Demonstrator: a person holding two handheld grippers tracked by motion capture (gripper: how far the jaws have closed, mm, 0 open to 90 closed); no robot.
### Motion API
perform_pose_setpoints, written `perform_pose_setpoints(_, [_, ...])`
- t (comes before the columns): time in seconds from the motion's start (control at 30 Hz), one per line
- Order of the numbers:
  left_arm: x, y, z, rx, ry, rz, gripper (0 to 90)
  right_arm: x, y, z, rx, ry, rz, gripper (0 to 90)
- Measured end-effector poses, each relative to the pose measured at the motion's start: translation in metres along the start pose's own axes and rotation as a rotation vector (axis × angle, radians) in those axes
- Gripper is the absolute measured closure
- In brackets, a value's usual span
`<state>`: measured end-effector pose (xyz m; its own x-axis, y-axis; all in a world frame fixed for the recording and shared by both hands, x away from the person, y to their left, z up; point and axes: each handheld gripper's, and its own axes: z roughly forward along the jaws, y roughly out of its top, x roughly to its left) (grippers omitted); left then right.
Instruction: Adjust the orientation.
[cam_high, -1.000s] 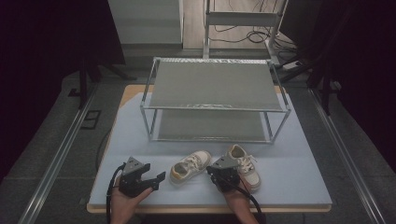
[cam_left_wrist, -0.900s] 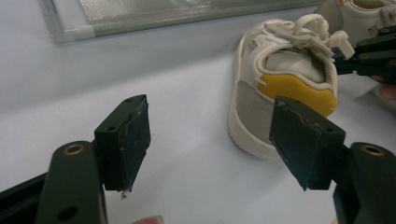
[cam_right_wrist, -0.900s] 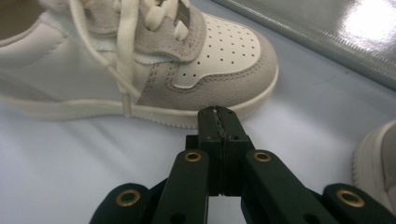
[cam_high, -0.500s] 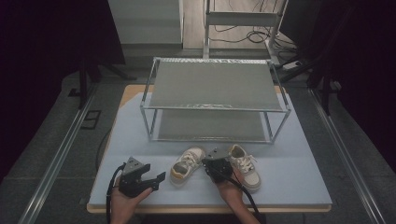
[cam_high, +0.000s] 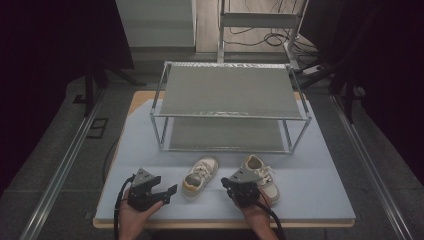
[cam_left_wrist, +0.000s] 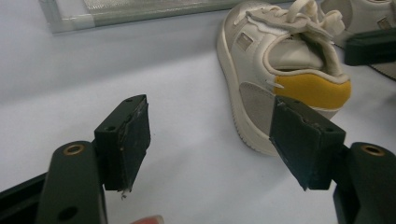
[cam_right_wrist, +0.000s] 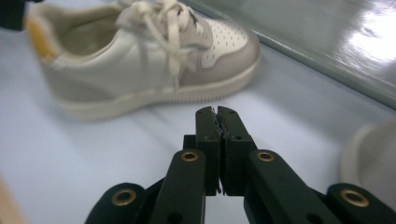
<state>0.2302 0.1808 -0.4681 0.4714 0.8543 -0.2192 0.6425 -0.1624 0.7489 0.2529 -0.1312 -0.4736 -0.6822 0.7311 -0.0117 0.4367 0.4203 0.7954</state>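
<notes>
Two small white sneakers lie on the pale mat in front of a rack. The left sneaker (cam_high: 199, 176) (cam_left_wrist: 280, 70) (cam_right_wrist: 140, 60) has a yellow heel tab and points toward the rack. My left gripper (cam_high: 169, 192) (cam_left_wrist: 210, 121) rests open on the mat just left of that heel, with nothing between its pads. The right sneaker (cam_high: 263, 176) (cam_right_wrist: 373, 158) lies partly under my right gripper (cam_high: 226, 183) (cam_right_wrist: 217, 116). That gripper is shut on nothing, in the gap between the sneakers, its jaws aimed at the left sneaker's side.
A two-shelf metal rack (cam_high: 230, 92) stands behind the sneakers, its lower shelf (cam_right_wrist: 327, 37) close to the toes. The mat (cam_high: 320, 195) has free room at the far right and left. The table's front edge runs right under both hands.
My right gripper has shifted slightly left and turned toward the left sneaker, still shut. The left gripper and both sneakers have stayed put.
</notes>
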Motion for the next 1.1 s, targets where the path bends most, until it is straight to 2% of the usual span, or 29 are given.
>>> perform_pose_setpoints(0.03, [0.000, 0.000, 0.000, 0.000, 0.000, 0.000, 28.7, 0.000, 0.000, 0.000, 0.000, 0.000, 0.000, 86.8])
perform_pose_setpoints(0.07, [0.000, 0.000, 0.000, -0.001, -0.001, 0.001, 28.7, -0.001, -0.007, -0.011, -0.005, 0.003, 0.002, 86.8])
perform_pose_setpoints(0.13, [-0.001, 0.000, -0.001, -0.003, 0.000, 0.000, 28.7, -0.004, -0.015, -0.022, -0.014, 0.011, 0.016, 86.8])
perform_pose_setpoints(0.17, [-0.001, 0.001, -0.001, -0.004, 0.000, 0.002, 28.7, -0.004, -0.015, -0.022, -0.014, 0.011, 0.016, 86.8])
perform_pose_setpoints(0.2, [0.000, 0.001, 0.000, -0.004, 0.001, 0.002, 28.7, -0.006, -0.022, -0.032, -0.019, 0.011, 0.025, 86.8])
perform_pose_setpoints(0.3, [0.000, 0.001, 0.001, 0.001, 0.004, 0.002, 28.7, -0.011, -0.032, -0.043, -0.018, 0.006, 0.037, 86.9])
perform_pose_setpoints(0.43, [0.000, 0.002, 0.004, 0.007, -0.005, 0.006, 28.6, -0.020, -0.043, -0.051, -0.018, -0.012, 0.068, 87.0])
perform_pose_setpoints(0.53, [0.000, 0.002, 0.004, 0.009, -0.009, 0.006, 28.5, -0.025, -0.050, -0.056, -0.011, -0.029, 0.072, 87.2])
perform_pose_setpoints(0.6, [0.003, 0.001, 0.006, 0.017, -0.005, 0.000, 28.4, -0.034, -0.062, -0.059, 0.006, -0.057, 0.097, 87.7])
perform_pose_setpoints(0.63, [0.003, 0.001, 0.006, 0.017, -0.005, 0.000, 28.4, -0.038, -0.065, -0.060, 0.010, -0.059, 0.106, 89.0])
perform_pose_setpoints(0.67, [0.005, 0.000, 0.006, 0.015, -0.005, -0.004, 28.4, -0.041, -0.068, -0.061, 0.008, -0.038, 0.123, 89.1])
perform_pose_setpoints(0.7, [0.006, 0.001, 0.006, 0.014, -0.003, -0.005, 28.4, -0.043, -0.069, -0.063, 0.003, -0.028, 0.132, 89.1])
perform_pose_setpoints(0.83, [0.008, 0.001, 0.005, 0.011, 0.001, -0.009, 28.4, -0.046, -0.071, -0.067, 0.011, -0.047, 0.125, 89.1])
perform_pose_setpoints(1.1, [0.009, 0.001, 0.002, 0.007, 0.005, -0.014, 28.4, -0.064, -0.078, -0.082, -0.006, -0.070, 0.183, 89.1])
